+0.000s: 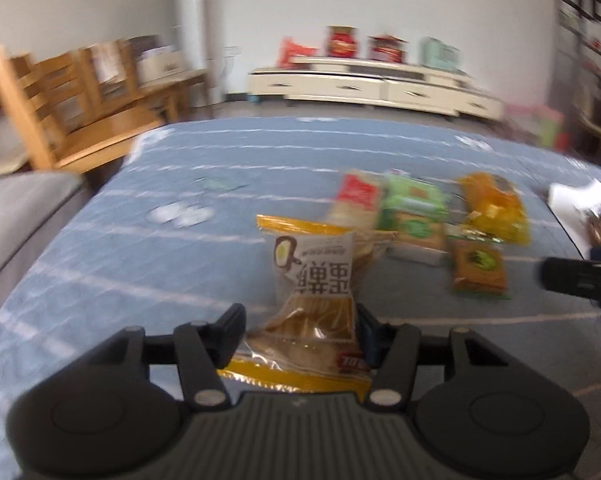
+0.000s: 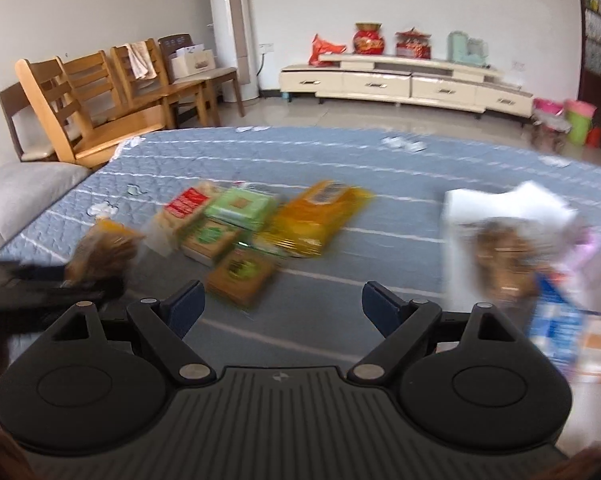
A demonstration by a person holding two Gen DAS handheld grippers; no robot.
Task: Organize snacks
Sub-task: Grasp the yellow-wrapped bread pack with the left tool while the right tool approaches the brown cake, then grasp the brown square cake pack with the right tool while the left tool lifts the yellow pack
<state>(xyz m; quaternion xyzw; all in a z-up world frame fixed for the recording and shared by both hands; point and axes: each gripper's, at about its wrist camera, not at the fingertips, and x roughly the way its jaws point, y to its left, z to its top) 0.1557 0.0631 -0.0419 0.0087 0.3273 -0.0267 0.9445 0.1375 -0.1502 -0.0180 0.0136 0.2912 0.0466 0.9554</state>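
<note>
My left gripper [image 1: 300, 322] is shut on a clear packet of brown cake with a white label and yellow ends [image 1: 312, 272], which stands upright between the pads over the blue quilted mat [image 1: 140, 240]. From the right wrist the same packet [image 2: 104, 248] shows at the far left. Behind it lies a pile of snacks: a red-labelled packet [image 2: 188, 202], a green packet [image 2: 240, 206], a yellow bag [image 2: 320, 216] and a brown packet with a green disc [image 2: 240, 276]. My right gripper [image 2: 280, 304] stands open over bare mat, nothing between its fingers.
A white bag [image 2: 504, 208] with blurred snacks, and a blue-and-white packet [image 2: 556, 328], sit at the right. A grey cushion [image 2: 16, 192] lies left of the mat, wooden chairs [image 2: 80, 92] behind it. A cream cabinet [image 2: 400, 84] lines the far wall.
</note>
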